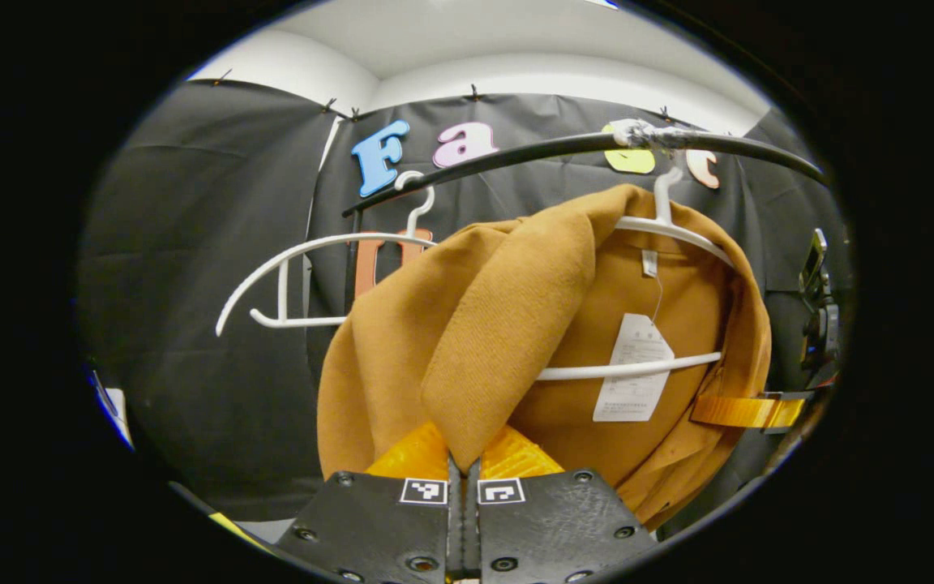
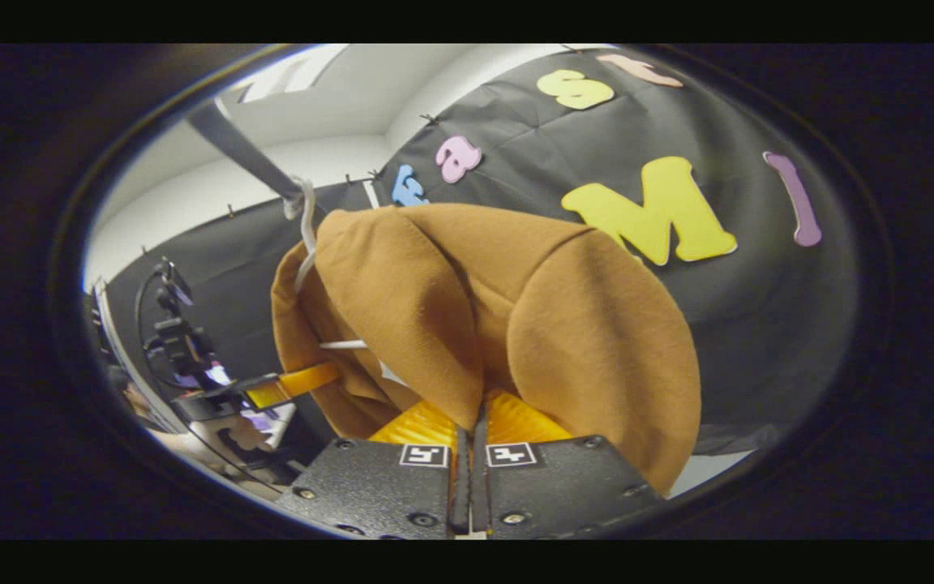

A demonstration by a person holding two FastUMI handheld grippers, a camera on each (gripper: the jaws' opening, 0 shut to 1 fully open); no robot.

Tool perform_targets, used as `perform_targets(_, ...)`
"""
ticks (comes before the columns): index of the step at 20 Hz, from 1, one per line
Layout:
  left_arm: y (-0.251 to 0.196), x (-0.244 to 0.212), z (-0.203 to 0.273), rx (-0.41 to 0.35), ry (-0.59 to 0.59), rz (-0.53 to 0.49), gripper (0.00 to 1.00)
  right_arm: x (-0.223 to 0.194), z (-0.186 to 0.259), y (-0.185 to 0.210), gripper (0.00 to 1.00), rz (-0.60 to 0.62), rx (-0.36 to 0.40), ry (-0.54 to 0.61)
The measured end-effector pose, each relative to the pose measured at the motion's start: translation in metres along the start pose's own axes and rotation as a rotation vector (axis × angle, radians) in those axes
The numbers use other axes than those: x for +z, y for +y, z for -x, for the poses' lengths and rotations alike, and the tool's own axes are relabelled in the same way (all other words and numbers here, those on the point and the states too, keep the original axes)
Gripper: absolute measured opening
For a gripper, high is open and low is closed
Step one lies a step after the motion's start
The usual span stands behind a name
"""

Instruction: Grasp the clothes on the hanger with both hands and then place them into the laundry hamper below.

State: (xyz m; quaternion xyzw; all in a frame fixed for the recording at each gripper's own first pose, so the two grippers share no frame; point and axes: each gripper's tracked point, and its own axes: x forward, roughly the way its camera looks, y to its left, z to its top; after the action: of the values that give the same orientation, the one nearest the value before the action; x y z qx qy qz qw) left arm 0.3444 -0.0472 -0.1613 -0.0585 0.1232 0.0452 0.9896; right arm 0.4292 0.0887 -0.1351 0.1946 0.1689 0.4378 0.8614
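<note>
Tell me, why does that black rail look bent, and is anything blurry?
Left gripper view: the fisheye lens bows the black rail into an arc; the brown garment and white hanger are sharp under even light. Right gripper view: the garment is crisp, while the rail near the edge is soft.

Brown top [image 1: 516,324]: soft cloth, matt, a bit fuzzy w/ fine ribs. Hanger [image 1: 629,369] under it: smooth white plastic, a bit shiny. 2nd hanger [image 1: 297,276]: same plastic. Tag [image 1: 633,369]: thin paper. Rail [image 1: 564,148]: smooth, dark, slight shine. Booth wall [image 1: 216,284]: matt black cloth, creased.
</note>
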Motion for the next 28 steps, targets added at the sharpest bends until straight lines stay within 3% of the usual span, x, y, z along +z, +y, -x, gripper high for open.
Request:
perform_targets(2, 0.007, 0.005, 0.000, -0.013, -0.001, 0.010, 0.05, 0.007, 0.008, 0.017, 0.04, -0.063, 0.138, 0.003)
perform_targets(4, 0.011, 0.013, 0.004, -0.017, -0.012, 0.005, 0.05, 0.014, 0.018, 0.030, 0.05, -0.134, 0.228, -0.030)
perform_targets(5, 0.013, 0.017, 0.006, -0.014, -0.019, 0.009, 0.00, 0.023, 0.022, 0.030, 0.04, -0.167, 0.251, -0.057)
perform_targets(6, 0.016, 0.023, 0.007, -0.011, -0.030, 0.019, 0.05, 0.029, 0.024, 0.029, 0.04, -0.199, 0.273, -0.076)
perform_targets(8, 0.020, 0.039, 0.011, -0.009, -0.063, 0.043, 0.05, 0.046, 0.026, 0.033, 0.05, -0.246, 0.316, -0.127)
perform_targets(9, 0.027, 0.050, 0.011, 0.001, -0.087, 0.048, 0.00, 0.055, 0.031, 0.034, 0.05, -0.267, 0.337, -0.152)
perform_targets(10, 0.032, 0.062, 0.012, 0.006, -0.107, 0.057, 0.05, 0.065, 0.035, 0.037, 0.04, -0.292, 0.368, -0.180)
perform_targets(11, 0.038, 0.071, 0.010, 0.014, -0.125, 0.066, 0.00, 0.073, 0.037, 0.041, 0.04, -0.308, 0.395, -0.199)
perform_targets(16, 0.059, 0.097, 0.004, 0.049, -0.153, 0.061, 0.00, 0.118, 0.059, 0.038, 0.04, -0.380, 0.490, -0.336)
perform_targets(17, 0.062, 0.101, 0.004, 0.052, -0.160, 0.068, 0.00, 0.129, 0.063, 0.031, 0.04, -0.397, 0.491, -0.372)
perform_targets(19, 0.068, 0.111, 0.000, 0.058, -0.175, 0.053, 0.00, 0.138, 0.061, 0.011, 0.05, -0.386, 0.417, -0.421)
perform_targets(20, 0.064, 0.114, -0.002, 0.039, -0.169, 0.054, 0.05, 0.137, 0.061, 0.010, 0.02, -0.372, 0.395, -0.423)
perform_targets(25, 0.060, 0.120, -0.007, 0.020, -0.160, 0.010, 0.00, 0.148, 0.066, -0.002, 0.04, -0.330, 0.318, -0.454)
perform_targets(28, 0.058, 0.125, -0.010, 0.002, -0.151, -0.019, 0.00, 0.151, 0.062, -0.027, 0.02, -0.199, 0.147, -0.452)
